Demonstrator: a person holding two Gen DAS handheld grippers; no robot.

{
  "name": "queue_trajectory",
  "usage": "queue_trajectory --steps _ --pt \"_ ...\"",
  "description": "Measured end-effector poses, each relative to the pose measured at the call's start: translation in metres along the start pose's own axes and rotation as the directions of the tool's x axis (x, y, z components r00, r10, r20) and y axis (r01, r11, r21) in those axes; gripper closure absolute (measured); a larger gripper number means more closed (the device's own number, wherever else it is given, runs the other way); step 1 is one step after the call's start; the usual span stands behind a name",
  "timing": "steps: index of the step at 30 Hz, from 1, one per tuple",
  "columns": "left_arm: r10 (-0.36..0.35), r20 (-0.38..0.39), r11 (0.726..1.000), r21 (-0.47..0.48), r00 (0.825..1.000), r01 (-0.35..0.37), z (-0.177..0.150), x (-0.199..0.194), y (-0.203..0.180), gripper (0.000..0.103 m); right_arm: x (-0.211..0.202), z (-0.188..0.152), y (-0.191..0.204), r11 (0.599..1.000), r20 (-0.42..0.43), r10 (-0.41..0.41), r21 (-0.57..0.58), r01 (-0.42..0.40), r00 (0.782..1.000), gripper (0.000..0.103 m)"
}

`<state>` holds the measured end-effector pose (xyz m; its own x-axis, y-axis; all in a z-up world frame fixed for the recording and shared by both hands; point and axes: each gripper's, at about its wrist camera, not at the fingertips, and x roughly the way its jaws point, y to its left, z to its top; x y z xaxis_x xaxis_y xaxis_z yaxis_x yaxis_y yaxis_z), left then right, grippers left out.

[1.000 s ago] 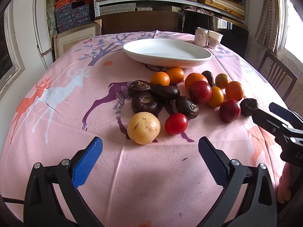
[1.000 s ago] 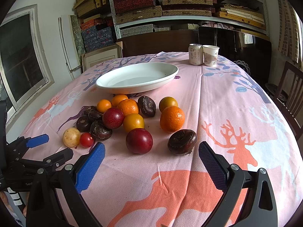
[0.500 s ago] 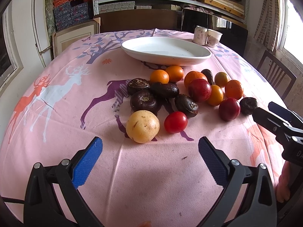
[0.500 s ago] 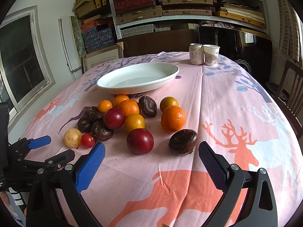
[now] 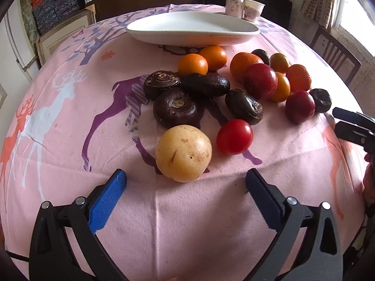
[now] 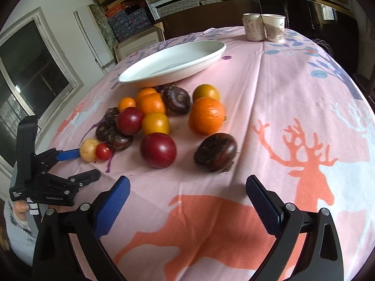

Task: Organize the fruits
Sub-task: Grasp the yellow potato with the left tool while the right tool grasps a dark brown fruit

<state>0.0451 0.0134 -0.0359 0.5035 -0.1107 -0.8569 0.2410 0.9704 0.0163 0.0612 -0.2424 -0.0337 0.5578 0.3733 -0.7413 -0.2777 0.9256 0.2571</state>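
Several fruits lie in a cluster on the pink tablecloth in front of an empty white oval plate. Nearest my left gripper is a pale yellow round fruit with a red tomato beside it; dark purple fruits, oranges and red plums lie behind. My left gripper is open and empty, its jaws just short of the yellow fruit. My right gripper is open and empty, just short of a red plum and a dark purple fruit.
A can and a paper cup stand at the table's far edge. A wooden chair stands to the right of the table. Shelves with boxes line the back wall. A window is on the left.
Both grippers have moved forward and lower toward the fruits, which now look larger. The left gripper has closed in on the yellow fruit. No fruit has moved.
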Motion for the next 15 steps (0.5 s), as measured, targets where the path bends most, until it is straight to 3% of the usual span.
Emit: queue_trajectory --steps 4,7,12,15 --pt "-0.028 0.008 0.998 0.065 1.000 0.028 0.000 -0.001 0.002 0.004 0.003 -0.003 -0.005 0.994 -0.042 -0.104 -0.043 0.102 0.994 0.003" --pt "-0.052 0.007 0.994 0.100 0.999 0.051 0.005 0.000 0.004 0.004 0.006 -0.003 -0.009 0.992 -0.072 -0.119 -0.051 0.116 0.990 0.003" --pt "-0.041 0.015 0.997 0.060 0.999 0.040 0.018 0.008 0.012 0.004 0.028 0.003 0.009 0.959 -0.114 -0.225 -0.200 0.199 0.968 0.003" --pt "-0.029 0.018 0.997 0.067 0.999 0.028 0.019 0.008 0.011 0.004 0.032 0.007 0.015 0.959 -0.117 -0.204 -0.225 0.174 0.972 0.003"
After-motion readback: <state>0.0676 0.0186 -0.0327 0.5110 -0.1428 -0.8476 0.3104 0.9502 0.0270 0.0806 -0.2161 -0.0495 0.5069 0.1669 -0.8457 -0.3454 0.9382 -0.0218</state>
